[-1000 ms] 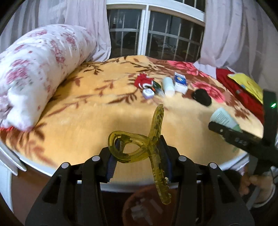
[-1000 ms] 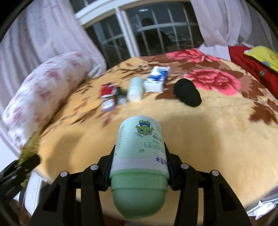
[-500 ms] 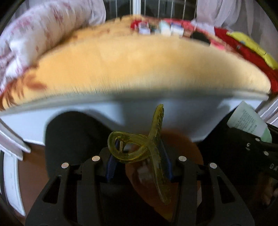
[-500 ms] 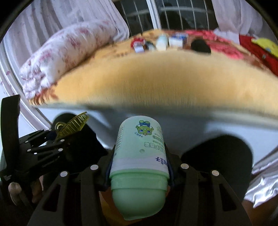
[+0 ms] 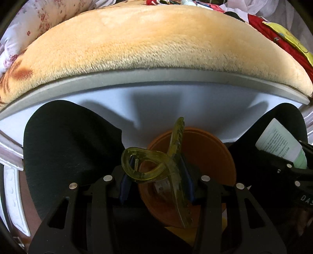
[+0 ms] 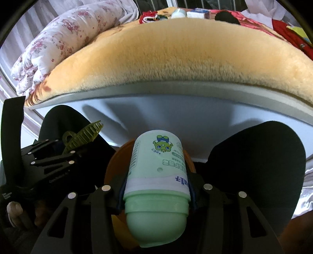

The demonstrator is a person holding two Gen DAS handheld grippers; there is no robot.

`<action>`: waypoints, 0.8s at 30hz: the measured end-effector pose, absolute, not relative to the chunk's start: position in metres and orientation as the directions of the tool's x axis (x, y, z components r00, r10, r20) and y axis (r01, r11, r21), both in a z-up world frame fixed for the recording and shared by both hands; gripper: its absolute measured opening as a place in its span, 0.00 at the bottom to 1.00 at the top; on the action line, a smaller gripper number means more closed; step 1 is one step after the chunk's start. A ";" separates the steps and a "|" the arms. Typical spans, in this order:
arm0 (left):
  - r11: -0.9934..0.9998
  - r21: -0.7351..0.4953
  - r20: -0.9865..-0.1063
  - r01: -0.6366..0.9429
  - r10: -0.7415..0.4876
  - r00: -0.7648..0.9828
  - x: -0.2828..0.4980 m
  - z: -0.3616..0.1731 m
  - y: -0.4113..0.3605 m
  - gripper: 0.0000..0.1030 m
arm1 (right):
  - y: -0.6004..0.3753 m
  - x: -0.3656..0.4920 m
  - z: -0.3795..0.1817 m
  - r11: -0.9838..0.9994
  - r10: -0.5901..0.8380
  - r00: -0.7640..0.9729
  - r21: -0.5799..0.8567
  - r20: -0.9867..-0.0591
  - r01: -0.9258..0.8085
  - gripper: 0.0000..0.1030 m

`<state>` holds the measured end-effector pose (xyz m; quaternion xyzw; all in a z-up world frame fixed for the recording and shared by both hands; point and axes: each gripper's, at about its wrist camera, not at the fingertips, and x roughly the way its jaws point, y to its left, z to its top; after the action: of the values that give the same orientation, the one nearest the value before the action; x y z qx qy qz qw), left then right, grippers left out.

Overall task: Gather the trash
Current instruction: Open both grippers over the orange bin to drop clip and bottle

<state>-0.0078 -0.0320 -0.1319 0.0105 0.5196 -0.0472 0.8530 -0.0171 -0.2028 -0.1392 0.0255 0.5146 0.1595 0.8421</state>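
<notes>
My left gripper (image 5: 156,181) is shut on a yellow translucent hair claw clip (image 5: 156,166) and holds it over an orange round bin (image 5: 207,156) on the floor below the bed edge. My right gripper (image 6: 156,187) is shut on a pale green lotion bottle (image 6: 156,175) with a cartoon frog, cap toward the camera, also above the orange bin (image 6: 115,168). The bottle shows at the right of the left wrist view (image 5: 281,144). The left gripper with the clip shows at the left of the right wrist view (image 6: 58,156).
The bed with a yellow plush blanket (image 5: 156,43) and grey mattress edge (image 5: 156,78) fills the upper views. Several small items (image 6: 182,12) lie at its far side. A floral quilt roll (image 6: 64,37) lies left. The person's dark-clothed knees (image 5: 68,140) flank the bin.
Both grippers have dropped from above the bed surface to below its edge, and now hang over the orange bin. Each still holds its object.
</notes>
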 end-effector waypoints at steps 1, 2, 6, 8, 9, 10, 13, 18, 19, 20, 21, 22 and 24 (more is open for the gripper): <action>0.996 -0.026 -0.891 0.089 -0.064 0.449 -0.007 -0.133 -0.032 0.43 | -0.203 -0.016 -0.141 0.949 0.291 0.413 0.206 -0.863 -0.238 0.47; 0.996 -0.021 -0.896 0.087 -0.057 0.440 -0.006 -0.135 -0.033 0.51 | -0.202 -0.015 -0.142 0.950 0.289 0.411 0.206 -0.865 -0.234 0.51; 0.995 -0.018 -0.896 0.099 -0.060 0.440 -0.002 -0.135 -0.037 0.67 | -0.208 -0.018 -0.135 0.957 0.276 0.448 0.198 -0.850 -0.214 0.67; 0.994 -0.010 -0.895 0.106 -0.056 0.443 -0.003 -0.135 -0.041 0.71 | -0.212 -0.019 -0.133 0.958 0.274 0.459 0.201 -0.845 -0.202 0.67; 0.994 -0.008 -0.894 0.106 -0.054 0.445 -0.003 -0.134 -0.042 0.72 | -0.214 -0.020 -0.133 0.959 0.273 0.462 0.204 -0.844 -0.195 0.67; 0.995 -0.010 -0.893 0.104 -0.056 0.447 -0.003 -0.134 -0.043 0.72 | -0.217 -0.021 -0.132 0.960 0.273 0.465 0.207 -0.842 -0.189 0.67; 0.995 -0.017 -0.891 0.095 -0.058 0.450 -0.004 -0.133 -0.045 0.72 | -0.225 -0.022 -0.129 0.961 0.276 0.478 0.222 -0.834 -0.167 0.67; 0.995 -0.014 -0.884 0.095 -0.056 0.463 -0.005 -0.131 -0.043 0.72 | -0.232 -0.026 -0.123 0.961 0.276 0.501 0.232 -0.820 -0.150 0.67; 0.995 -0.013 -0.883 0.096 -0.057 0.466 -0.005 -0.131 -0.043 0.72 | -0.232 -0.027 -0.121 0.961 0.276 0.508 0.231 -0.816 -0.150 0.68; 0.995 -0.013 -0.882 0.097 -0.057 0.468 -0.005 -0.130 -0.042 0.72 | -0.232 -0.027 -0.119 0.962 0.275 0.514 0.230 -0.813 -0.151 0.71; 0.995 -0.012 -0.882 0.097 -0.057 0.468 -0.005 -0.130 -0.041 0.72 | -0.231 -0.028 -0.118 0.962 0.273 0.519 0.227 -0.810 -0.150 0.73; 0.995 -0.013 -0.882 0.097 -0.057 0.468 -0.006 -0.127 -0.041 0.72 | -0.230 -0.028 -0.118 0.962 0.272 0.521 0.227 -0.809 -0.151 0.73; 0.995 -0.012 -0.881 0.097 -0.057 0.469 -0.006 -0.126 -0.042 0.72 | -0.230 -0.029 -0.116 0.962 0.273 0.525 0.227 -0.806 -0.152 0.73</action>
<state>-0.0061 -0.0416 -0.1260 0.0196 0.5132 -0.0449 0.8569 -0.0287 -0.2300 -0.1161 0.0642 0.4720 0.1222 0.8707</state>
